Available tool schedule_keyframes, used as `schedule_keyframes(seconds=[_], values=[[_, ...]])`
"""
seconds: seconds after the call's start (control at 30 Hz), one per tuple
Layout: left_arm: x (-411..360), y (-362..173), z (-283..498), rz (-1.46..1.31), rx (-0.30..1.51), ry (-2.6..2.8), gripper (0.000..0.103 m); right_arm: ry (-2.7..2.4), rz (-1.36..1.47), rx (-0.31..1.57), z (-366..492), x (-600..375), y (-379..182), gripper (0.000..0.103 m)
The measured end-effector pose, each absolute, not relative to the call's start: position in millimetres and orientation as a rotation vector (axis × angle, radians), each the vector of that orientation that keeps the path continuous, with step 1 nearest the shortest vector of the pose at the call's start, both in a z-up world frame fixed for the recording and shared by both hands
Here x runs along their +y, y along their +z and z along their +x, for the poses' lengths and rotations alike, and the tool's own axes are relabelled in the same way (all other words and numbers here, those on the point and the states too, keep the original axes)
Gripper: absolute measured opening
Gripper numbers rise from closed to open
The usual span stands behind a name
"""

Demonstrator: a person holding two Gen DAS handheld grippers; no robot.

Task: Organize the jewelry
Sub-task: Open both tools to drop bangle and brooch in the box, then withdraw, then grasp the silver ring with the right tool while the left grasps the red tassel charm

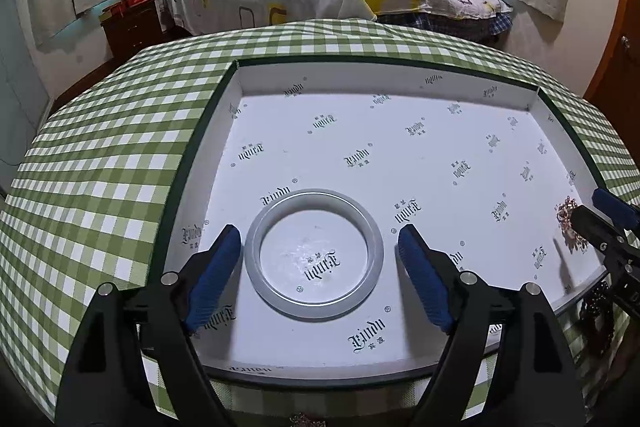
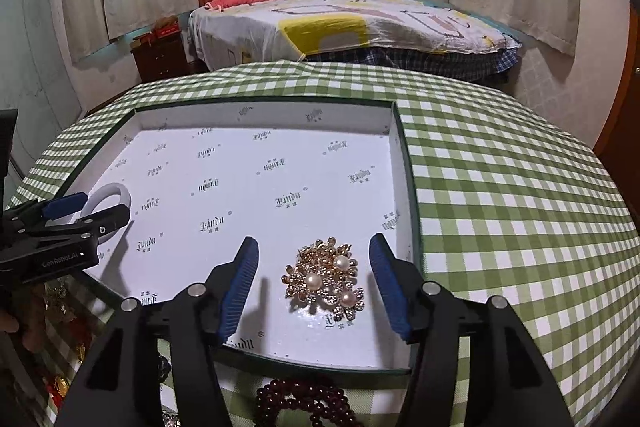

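Left gripper (image 1: 320, 255): blue-padded fingers spread wide, one either side of the pale translucent bangle (image 1: 314, 254), gripping nothing; low centre of the left wrist view.
Bangle: lies flat on the floor of the shallow white printed-paper box lid with dark green rim (image 1: 400, 155), between the pads, not clearly touching either.
Right gripper (image 2: 314, 287): fingers wide apart, flanking the gold floral brooch with three pearls (image 2: 326, 277), holding nothing.
Brooch: rests on the lid's floor, lower centre of the right wrist view, near the lid's right wall.
Dark red bead bracelet (image 2: 304, 405): on the green-and-white checked tablecloth (image 2: 500, 207), bottom edge, outside the lid.
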State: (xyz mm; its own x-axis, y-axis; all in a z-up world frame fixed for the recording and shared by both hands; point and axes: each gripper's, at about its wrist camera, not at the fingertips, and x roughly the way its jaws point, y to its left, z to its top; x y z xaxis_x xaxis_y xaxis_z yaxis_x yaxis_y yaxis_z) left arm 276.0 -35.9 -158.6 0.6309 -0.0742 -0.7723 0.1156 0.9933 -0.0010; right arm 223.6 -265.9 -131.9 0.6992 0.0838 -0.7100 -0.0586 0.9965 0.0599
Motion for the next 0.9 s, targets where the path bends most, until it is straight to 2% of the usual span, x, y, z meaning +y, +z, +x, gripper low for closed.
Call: schedule_keyframes(seconds=[0.43, 0.9], values=[[-28.1, -108.1, 206.6, 0.07, 0.659, -0.073, 0.08, 0.079, 0.027, 0.697, 165.2, -260.2, -103.8, 0.058], [-6.0, -115.7, 119.6, 0.059, 0.664, -0.031, 0.08, 0.172, 0.016, 0.744, 91.0, -238.6, -132.2, 0.058]])
